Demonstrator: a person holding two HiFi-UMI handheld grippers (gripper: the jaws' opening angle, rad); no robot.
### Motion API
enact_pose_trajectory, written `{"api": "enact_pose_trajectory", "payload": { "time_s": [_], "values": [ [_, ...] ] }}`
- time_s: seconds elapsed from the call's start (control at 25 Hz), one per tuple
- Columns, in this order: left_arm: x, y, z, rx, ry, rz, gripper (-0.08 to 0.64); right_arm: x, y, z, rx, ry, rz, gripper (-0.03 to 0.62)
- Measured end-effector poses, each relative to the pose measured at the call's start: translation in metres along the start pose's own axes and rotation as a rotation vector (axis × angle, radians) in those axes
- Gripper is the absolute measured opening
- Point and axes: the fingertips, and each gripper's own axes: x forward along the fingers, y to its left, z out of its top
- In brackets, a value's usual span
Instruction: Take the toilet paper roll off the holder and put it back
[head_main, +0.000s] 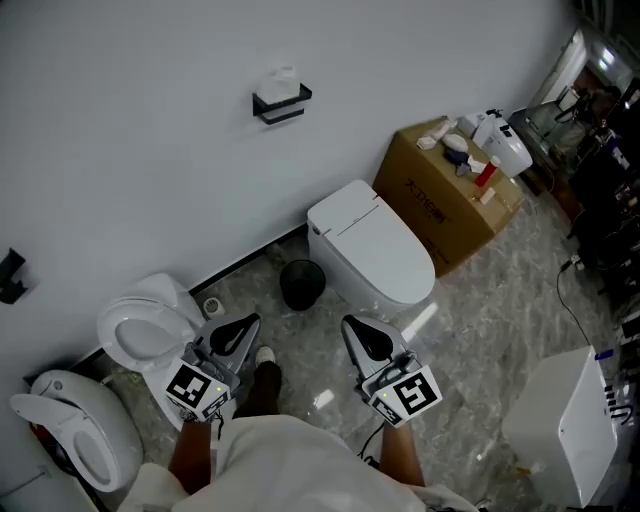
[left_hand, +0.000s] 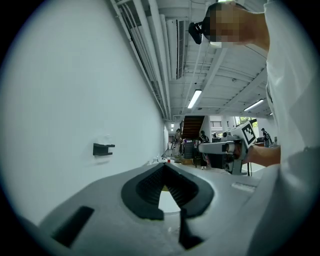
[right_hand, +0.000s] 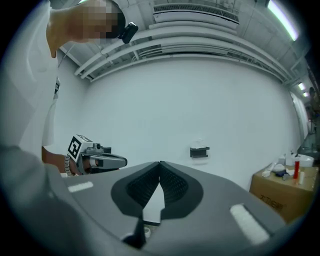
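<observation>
a white toilet paper roll (head_main: 277, 82) sits atop the black holder (head_main: 284, 106), mounted on the white wall (head_main: 150, 150).

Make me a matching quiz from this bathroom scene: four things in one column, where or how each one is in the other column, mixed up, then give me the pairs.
Column one:
1. toilet paper roll
2. cardboard box
3. black bin
4. left gripper

Column two:
A. on the floor, just left of the closed toilet in the head view
B. jaws together, nothing between them
C. on the black holder on the wall
D. right of the closed toilet, with bottles on top

Pairs: 1-C, 2-D, 3-A, 4-B
</observation>
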Motion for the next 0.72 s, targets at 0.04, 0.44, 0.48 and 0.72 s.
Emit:
{"api": "enact_pose_trajectory", "payload": {
  "time_s": [0.04, 0.44, 0.48, 0.72],
  "values": [
    [0.012, 0.02, 0.004, -0.001, -0.001, -0.009, -0.002, 0.019, -0.013, 0.004, 0.0, -0.001, -0.011, 0.006],
    [0.122, 0.187, 0.059, 0.034, -0.051, -0.059, -0.002, 0.189, -0.112, 0.047, -0.041, -0.021, -0.022, 0.006],
    [0.128, 0.191, 0.062, 0.035, -0.055, -0.06, -0.002, 0.196, -0.118, 0.049, -0.038, -0.019, -0.016, 0.006],
    [0.158, 0.225, 0.072, 0.029, -0.065, -0.002, -0.002, 0.233, -0.151, 0.055, -0.054, -0.006, 0.027, 0.006]
  ]
}}
